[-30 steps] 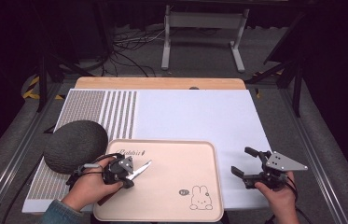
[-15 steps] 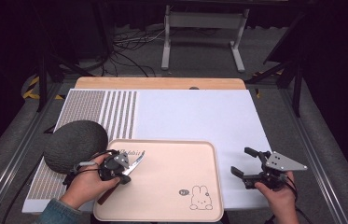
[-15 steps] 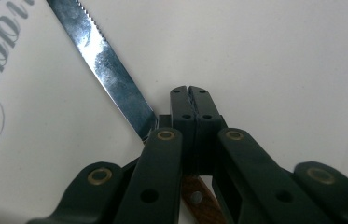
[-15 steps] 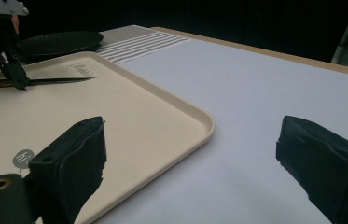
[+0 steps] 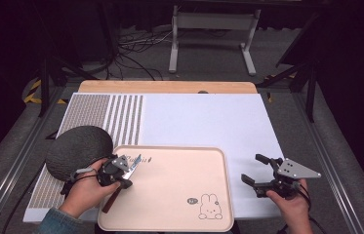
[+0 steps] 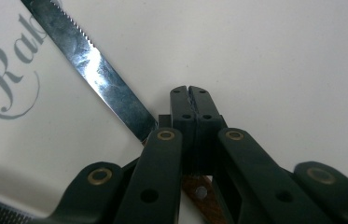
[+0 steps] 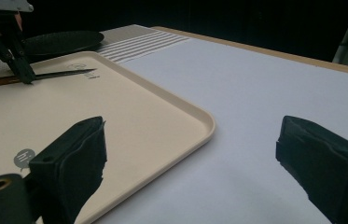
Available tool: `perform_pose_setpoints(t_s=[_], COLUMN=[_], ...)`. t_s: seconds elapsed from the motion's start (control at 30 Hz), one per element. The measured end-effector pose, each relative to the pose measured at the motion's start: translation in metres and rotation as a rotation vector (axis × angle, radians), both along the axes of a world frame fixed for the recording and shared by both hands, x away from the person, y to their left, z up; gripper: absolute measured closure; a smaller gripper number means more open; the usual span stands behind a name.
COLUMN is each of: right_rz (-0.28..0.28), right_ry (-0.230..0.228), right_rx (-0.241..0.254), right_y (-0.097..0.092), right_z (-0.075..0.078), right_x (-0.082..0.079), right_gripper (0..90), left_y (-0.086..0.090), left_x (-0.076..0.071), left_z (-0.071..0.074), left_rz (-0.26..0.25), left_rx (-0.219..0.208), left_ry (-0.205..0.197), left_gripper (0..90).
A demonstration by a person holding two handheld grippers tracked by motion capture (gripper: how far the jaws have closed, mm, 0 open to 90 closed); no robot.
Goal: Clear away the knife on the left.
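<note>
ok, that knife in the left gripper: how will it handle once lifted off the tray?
The knife likely stays stiff: a flat steel blade. The left gripper pinches it near the wooden handle, so it may pivot. The polished blade looks slippery on the tray.

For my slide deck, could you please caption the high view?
Left gripper grips a serrated knife over a beige tray; right gripper waits open.

Dark room; grey metal stand (image 5: 212, 36) and cables (image 5: 138, 46) beyond the table (image 5: 170, 87).
</note>
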State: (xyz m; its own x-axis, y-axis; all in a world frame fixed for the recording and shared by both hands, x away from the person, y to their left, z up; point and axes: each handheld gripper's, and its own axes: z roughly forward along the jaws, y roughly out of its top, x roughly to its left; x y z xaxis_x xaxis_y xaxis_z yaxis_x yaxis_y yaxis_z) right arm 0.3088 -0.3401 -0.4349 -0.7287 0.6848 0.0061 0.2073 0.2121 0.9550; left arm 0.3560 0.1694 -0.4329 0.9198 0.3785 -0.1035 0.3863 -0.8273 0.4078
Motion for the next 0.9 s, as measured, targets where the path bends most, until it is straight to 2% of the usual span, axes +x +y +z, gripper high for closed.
perform_pose_setpoints(t_s=[0.43,0.6,0.9], right_rz=[0.0,0.0,0.0], right_ry=[0.005,0.005,0.007], right_rx=[0.002,0.004,0.005], right_y=[0.0,0.0,0.001], right_z=[-0.001,-0.001,-0.001], right_x=[0.0,0.0,0.001], right_gripper=[9.0,9.0,9.0], left_y=[0.011,0.017,0.025], left_x=[0.003,0.002,0.001], left_z=[-0.001,-0.002,-0.002], left_rz=[0.065,0.098,0.13], left_rx=[-0.014,-0.028,-0.029], left_ry=[-0.007,0.003,0.001], left_gripper=[90.0,90.0,90.0])
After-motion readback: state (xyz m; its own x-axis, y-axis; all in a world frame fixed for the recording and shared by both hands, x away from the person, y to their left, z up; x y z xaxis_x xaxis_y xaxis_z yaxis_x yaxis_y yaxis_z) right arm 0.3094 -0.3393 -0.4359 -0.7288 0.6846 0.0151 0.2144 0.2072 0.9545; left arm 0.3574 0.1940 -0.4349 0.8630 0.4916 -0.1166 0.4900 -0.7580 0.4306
